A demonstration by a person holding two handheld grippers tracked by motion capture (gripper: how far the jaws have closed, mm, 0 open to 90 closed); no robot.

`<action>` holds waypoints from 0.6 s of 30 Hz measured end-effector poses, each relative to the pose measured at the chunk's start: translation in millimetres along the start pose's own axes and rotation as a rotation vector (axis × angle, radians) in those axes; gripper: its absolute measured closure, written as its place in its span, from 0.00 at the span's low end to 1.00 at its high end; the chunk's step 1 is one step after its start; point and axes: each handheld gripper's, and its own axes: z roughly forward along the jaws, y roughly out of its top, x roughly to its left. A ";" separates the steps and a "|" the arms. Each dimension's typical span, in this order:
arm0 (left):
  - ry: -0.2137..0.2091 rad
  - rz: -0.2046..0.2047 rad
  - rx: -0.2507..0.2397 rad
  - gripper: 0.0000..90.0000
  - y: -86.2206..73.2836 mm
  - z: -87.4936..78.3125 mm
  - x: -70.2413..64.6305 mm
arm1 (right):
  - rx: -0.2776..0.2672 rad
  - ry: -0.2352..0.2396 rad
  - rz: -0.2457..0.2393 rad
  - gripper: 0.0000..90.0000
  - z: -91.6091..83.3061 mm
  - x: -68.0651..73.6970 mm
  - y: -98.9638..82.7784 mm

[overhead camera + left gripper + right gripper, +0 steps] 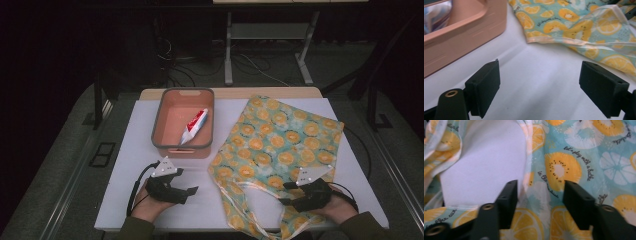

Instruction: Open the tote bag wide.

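A: Where does the bag (280, 145) lie?

B: Flat on the white bench (125, 200), just to the right of the pink bin (182, 145) as the high view shows it. It is the cloth one printed with orange and kiwi slices on pale blue-green. Its handles trail toward the person's edge of the bench.

A: And the right gripper (286, 194)?

B: It sits over the bag's near end, right of the bin and closer to the person. In the right gripper view the jaws stand part way apart with the printed cloth (564, 170) lying between and under them, beside the opening of a handle loop where the white bench shows through. The pads are not pressing on the cloth, so it is released, not grasping.

A: The left gripper (192, 190)?

B: Just in front of the bin, over bare bench, pointing across toward the bag. In the left gripper view its jaws stand wide with nothing between them; the bin's wall (461, 37) is at the upper left and the bag's edge (574, 27) beyond.

A: Anything in the bin?

B: A toothpaste tube (194, 126), white with red and blue, lies slanted on its floor.
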 end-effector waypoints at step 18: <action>-0.011 0.030 -0.010 0.18 3.0 3.5 -3.0 | -0.037 -0.125 0.062 1.00 5.9 -24.6 12.8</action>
